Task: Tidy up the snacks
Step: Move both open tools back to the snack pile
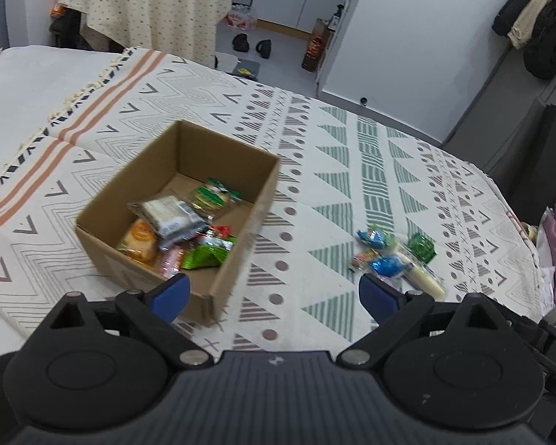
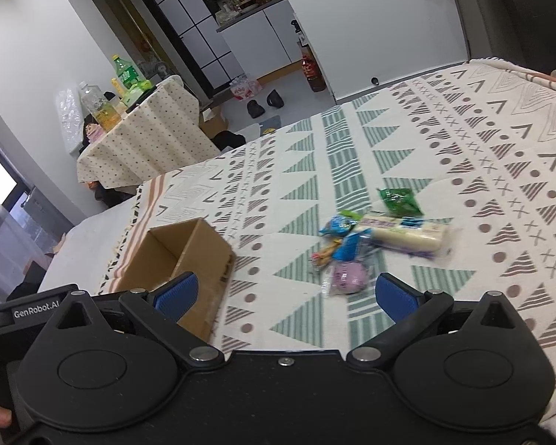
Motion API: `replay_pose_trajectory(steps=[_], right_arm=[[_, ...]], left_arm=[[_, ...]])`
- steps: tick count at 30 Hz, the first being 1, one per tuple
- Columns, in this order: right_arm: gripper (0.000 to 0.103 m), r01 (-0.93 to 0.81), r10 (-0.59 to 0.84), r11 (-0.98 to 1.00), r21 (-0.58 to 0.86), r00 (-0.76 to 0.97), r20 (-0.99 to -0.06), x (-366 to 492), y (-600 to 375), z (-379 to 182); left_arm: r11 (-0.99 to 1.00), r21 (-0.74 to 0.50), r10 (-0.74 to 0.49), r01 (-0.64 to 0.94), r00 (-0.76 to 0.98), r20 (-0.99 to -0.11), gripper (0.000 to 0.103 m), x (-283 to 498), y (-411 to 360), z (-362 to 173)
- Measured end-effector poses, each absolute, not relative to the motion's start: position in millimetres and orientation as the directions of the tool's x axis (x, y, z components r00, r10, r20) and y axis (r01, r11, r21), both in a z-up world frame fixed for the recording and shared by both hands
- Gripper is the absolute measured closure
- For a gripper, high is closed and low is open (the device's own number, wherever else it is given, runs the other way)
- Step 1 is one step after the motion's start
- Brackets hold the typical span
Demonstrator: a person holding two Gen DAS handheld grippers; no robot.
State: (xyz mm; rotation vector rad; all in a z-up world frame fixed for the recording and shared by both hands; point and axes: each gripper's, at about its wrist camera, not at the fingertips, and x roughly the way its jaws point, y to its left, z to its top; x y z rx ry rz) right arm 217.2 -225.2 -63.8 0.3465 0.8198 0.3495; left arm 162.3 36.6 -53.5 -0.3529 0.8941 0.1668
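A brown cardboard box [image 1: 189, 200] sat on a patterned blanket [image 1: 315, 170] spread over a bed. Many snacks already lay inside the box, so it looked like the place where all the snacks should go. A small pile of loose snacks [image 2: 374, 237] was still out on the blanket, to the right of the box and well apart from it. A long pale bar [image 2: 407, 235] lay in that pile, touching a blue packet [image 2: 337, 224], and a purple packet [image 2: 346, 278] lay nearest. The left tool [image 1: 272, 291] hung near the box, wide and holding nothing. The right tool [image 2: 285, 293] hung near the pile, also wide and empty. Nothing stood between the pile and the box.
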Motion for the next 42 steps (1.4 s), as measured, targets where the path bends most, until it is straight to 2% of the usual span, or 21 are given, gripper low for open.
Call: replay_pose_trajectory(steps=[19, 25, 30, 42], right_arm=[[0.001, -0.219, 0.437, 0.894, 0.392, 0.623, -0.649, 243, -277, -65], [0.01, -0.249, 0.452, 0.889, 0.384, 0.612, -0.649, 258, -286, -71], [0.02, -0.207, 0.469, 0.875, 0.438, 0.59, -0.657, 272, -298, -91], [0.028, -0.172, 0.476, 0.869, 0.463, 0.545, -0.69, 301, -307, -125]], left_arm=[[0.943, -0.243, -0.046, -0.227, 0.634, -0.772, 0.006, 186, -21, -61], [0.946, -0.242, -0.052, -0.213, 0.641, -0.766, 0.008, 199, -38, -68], [0.953, -0.238, -0.063, -0.189, 0.642, -0.764, 0.012, 210, -52, -77], [0.956, -0.239, -0.098, -0.172, 0.578, -0.81, 0.028, 250, -84, -122]])
